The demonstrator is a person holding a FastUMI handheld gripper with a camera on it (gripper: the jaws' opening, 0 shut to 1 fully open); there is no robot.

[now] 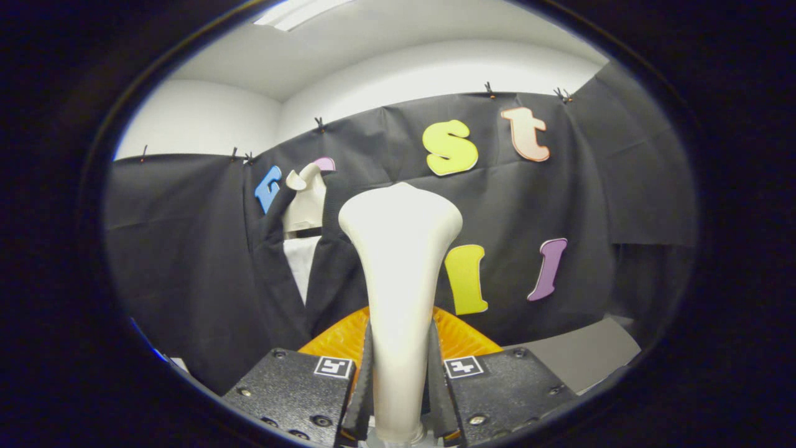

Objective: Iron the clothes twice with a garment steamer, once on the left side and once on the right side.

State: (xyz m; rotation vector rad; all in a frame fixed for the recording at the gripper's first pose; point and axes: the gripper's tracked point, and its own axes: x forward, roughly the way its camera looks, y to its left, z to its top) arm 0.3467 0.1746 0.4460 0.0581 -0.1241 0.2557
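You have the gripper (399, 386) clamped on the garment steamer (400, 261), its head upright between the fingers, the dark garment (336, 261) beyond them, so next carry it to one side.

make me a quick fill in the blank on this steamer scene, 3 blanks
1. The gripper is shut on the ____ steamer.
2. The jacket hangs on a ____, beyond the fingers and to the steamer's left.
3. The jacket's front is ____, with a white shirt showing inside.

Missing words: white; mannequin; open
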